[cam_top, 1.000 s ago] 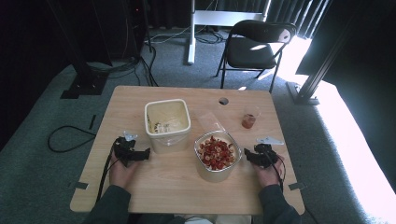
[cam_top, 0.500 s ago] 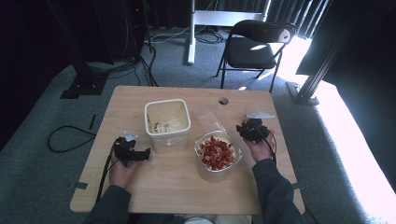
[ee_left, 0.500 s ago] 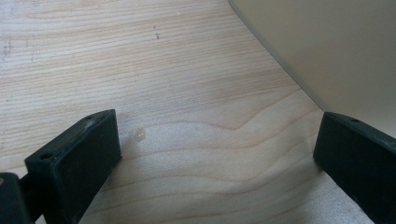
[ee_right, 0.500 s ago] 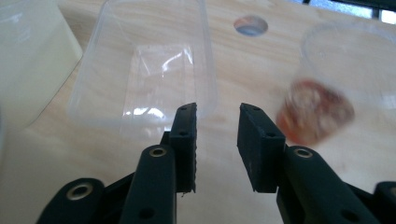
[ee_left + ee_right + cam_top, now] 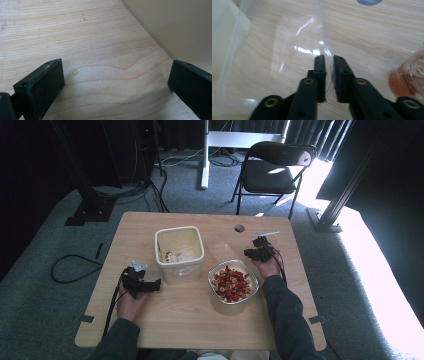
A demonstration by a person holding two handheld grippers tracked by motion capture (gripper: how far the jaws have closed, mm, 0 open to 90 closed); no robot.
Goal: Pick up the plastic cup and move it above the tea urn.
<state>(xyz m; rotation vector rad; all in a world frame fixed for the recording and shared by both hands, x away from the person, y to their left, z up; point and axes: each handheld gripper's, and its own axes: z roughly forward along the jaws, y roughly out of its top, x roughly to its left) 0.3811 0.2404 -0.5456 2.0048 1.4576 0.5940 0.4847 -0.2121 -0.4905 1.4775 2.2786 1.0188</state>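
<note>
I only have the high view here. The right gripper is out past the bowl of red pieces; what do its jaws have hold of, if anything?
Observer: The right gripper has just been closing. Its jaws stand almost together, and the edge of a clear plastic sheet seems to be between them.
Operator: And the left one?
Observer: The left gripper is wide open beside the cream tub, with nothing between its jaws.
Operator: Anything under it?
Observer: One small pale crumb lies on the wood near one jaw.
</note>
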